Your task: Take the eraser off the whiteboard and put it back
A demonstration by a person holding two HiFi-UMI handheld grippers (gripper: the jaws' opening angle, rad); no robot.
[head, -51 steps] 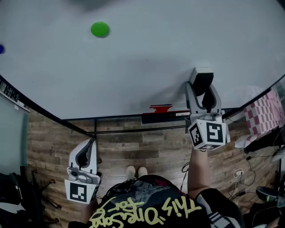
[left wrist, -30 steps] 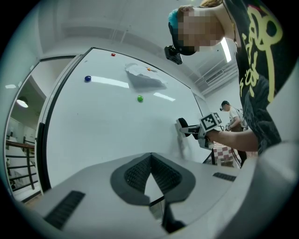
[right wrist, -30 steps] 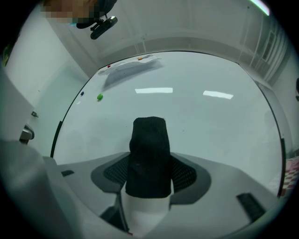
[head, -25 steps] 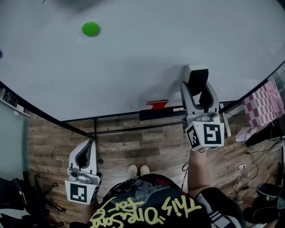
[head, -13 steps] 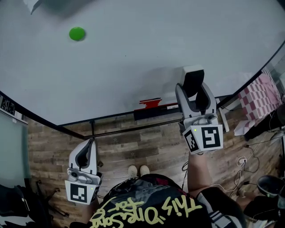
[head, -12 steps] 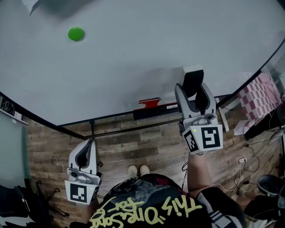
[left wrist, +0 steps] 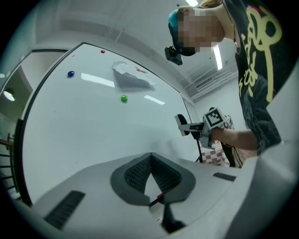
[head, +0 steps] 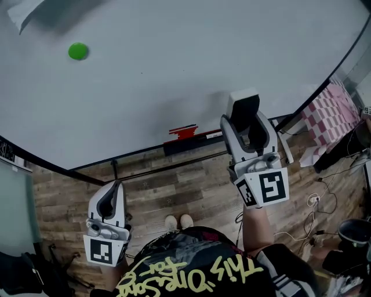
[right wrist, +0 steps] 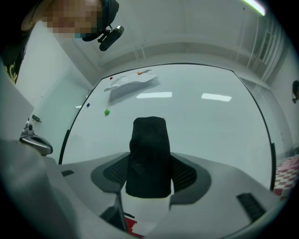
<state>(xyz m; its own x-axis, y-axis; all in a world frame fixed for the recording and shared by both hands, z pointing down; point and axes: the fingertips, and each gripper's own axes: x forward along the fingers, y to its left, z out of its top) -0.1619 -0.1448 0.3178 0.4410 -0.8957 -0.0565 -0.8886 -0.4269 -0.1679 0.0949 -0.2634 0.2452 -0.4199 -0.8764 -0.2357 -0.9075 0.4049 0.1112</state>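
Note:
The eraser [head: 244,108], a white block with a black felt face, is clamped between the jaws of my right gripper [head: 248,123]. It is held close to the lower part of the whiteboard [head: 174,69], above the marker tray [head: 191,141]; whether it touches the board I cannot tell. In the right gripper view the eraser [right wrist: 149,158] stands upright between the pads, felt towards the camera. My left gripper [head: 113,190] hangs low over the wooden floor, shut, with nothing in it. The left gripper view shows the right gripper [left wrist: 205,129] and the eraser [left wrist: 181,125] from the side.
A green magnet [head: 77,51] and a sheet of paper [head: 23,13] sit high on the board's left. A red marker [head: 184,131] lies on the tray. A pink checkered cloth [head: 326,113] and cables [head: 316,200] are to the right, a door handle [right wrist: 35,142] to the left.
The head view has swung, so the green magnet and tray slide left in frame. My right gripper keeps the eraser above the tray. The left gripper has not moved.

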